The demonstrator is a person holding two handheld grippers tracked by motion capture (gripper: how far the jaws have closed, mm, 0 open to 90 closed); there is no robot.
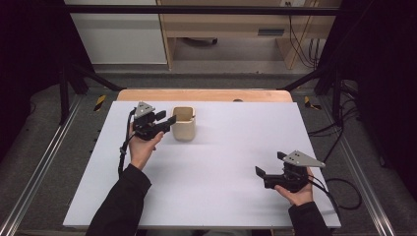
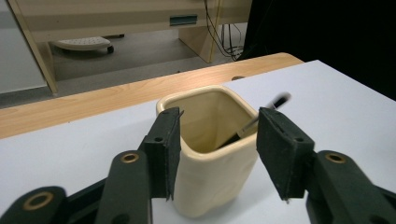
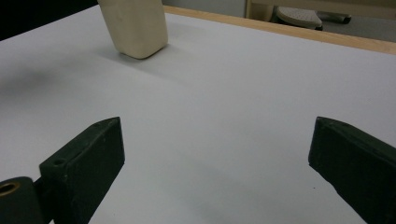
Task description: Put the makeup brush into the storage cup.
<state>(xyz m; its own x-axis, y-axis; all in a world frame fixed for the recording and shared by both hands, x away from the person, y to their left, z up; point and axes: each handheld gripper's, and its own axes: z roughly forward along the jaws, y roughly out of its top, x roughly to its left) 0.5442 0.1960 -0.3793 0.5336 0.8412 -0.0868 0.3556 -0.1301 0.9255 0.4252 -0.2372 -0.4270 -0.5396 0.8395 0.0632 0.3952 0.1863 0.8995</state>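
Reaching for the cream cup [image 1: 184, 123] near the far edge of the counter [image 1: 221, 162], the left gripper [image 2: 218, 154] has its fingers [image 2: 164, 156] spread just wider than the cup, one on either side of the near wall and not yet pressing it. To grip well, I judge it should ease forward until the pads lie flat on both walls, then close gently, minding the dark stick [image 2: 254, 122] leaning inside. The right gripper [image 3: 219, 172] waits wide open and empty, well apart from the cup.
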